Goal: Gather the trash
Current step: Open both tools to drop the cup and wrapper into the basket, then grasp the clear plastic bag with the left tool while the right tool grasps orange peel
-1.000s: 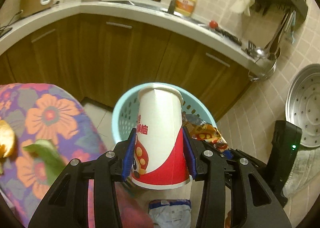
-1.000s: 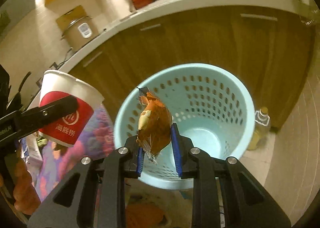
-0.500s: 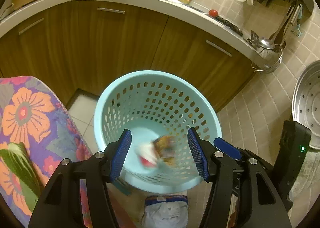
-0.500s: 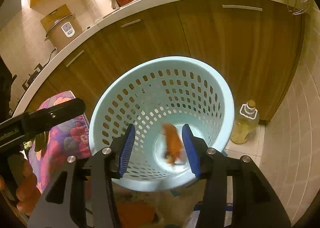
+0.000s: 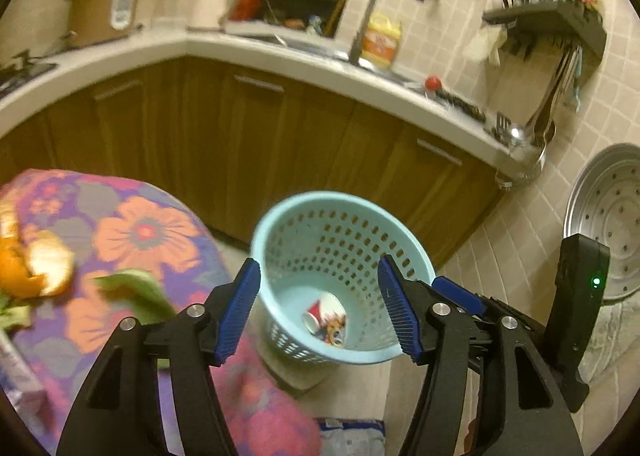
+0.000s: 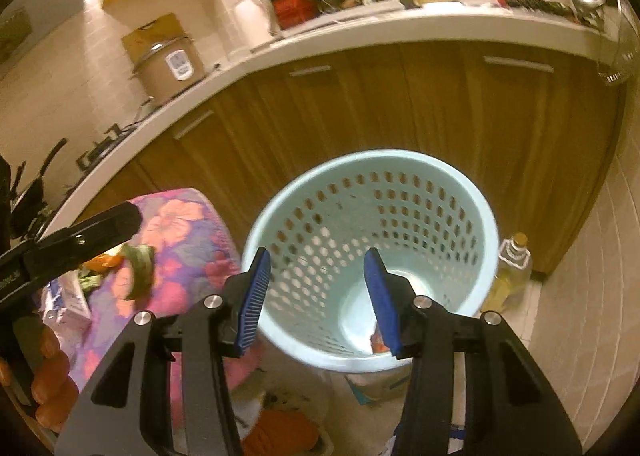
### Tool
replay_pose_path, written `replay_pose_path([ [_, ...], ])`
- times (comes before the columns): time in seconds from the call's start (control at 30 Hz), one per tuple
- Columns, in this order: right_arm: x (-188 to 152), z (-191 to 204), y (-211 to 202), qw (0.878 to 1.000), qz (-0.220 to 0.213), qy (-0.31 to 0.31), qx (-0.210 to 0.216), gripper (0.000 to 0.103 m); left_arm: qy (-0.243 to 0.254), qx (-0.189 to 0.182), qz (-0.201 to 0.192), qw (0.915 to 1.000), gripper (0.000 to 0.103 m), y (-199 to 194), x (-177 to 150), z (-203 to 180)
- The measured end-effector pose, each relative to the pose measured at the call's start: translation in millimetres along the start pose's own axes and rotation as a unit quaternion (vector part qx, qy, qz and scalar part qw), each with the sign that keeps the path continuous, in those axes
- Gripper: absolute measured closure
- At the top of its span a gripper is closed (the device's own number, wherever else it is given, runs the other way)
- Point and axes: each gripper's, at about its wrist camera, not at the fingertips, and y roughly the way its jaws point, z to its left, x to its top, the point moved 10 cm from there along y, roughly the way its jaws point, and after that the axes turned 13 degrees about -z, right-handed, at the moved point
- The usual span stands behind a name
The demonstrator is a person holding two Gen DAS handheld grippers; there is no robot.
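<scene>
A pale blue perforated basket (image 5: 340, 198) (image 6: 372, 156) stands on the floor beside the cabinets. At its bottom lie a red-and-white paper cup (image 5: 320, 312) and an orange snack wrapper (image 5: 335, 330) (image 6: 376, 342). My left gripper (image 5: 319, 268) hangs above the basket, its jaws opening with nothing between them. My right gripper (image 6: 317, 256) is open and empty over the same basket. An orange peel (image 5: 36, 268) and a green leaf (image 5: 132, 288) lie on the flowered tablecloth (image 5: 140, 232) at the left.
Wooden cabinets (image 6: 360, 104) under a white counter curve behind the basket. An oil bottle (image 6: 512, 276) stands on the floor to its right. A plastic package (image 5: 352, 436) lies on the floor below. A metal steamer tray (image 5: 608, 216) leans on the tiled wall.
Both grippers opened: the cup left the left one and the wrapper left the right one, both falling into the basket. Both grippers have since risen and drawn back.
</scene>
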Motion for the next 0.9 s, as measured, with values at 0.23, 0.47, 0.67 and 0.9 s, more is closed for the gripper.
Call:
replay_pose_path([
  [0.23, -1, 58, -9, 0.998, -0.003, -0.031, 0.046, 0.058, -0.008, 0.048, -0.069, 0.9964, 0.037, -78, 23, 36],
  [0.47, -10, 126, -8, 0.992, 0.002, -0.075, 0.099, 0.058, -0.024, 0.117, -0.132, 0.9839, 0.032, -158, 40, 96],
  [0.67, -20, 183, 4, 0.984, 0.008, -0.114, 0.136, 0.058, -0.054, 0.220, -0.180, 0.9574, 0.024, -238, 48, 185],
  [0.9, -32, 239, 31, 0.974, 0.013, -0.163, 0.159, 0.058, -0.082, 0.312, -0.175, 0.9303, 0.020, -289, 33, 288],
])
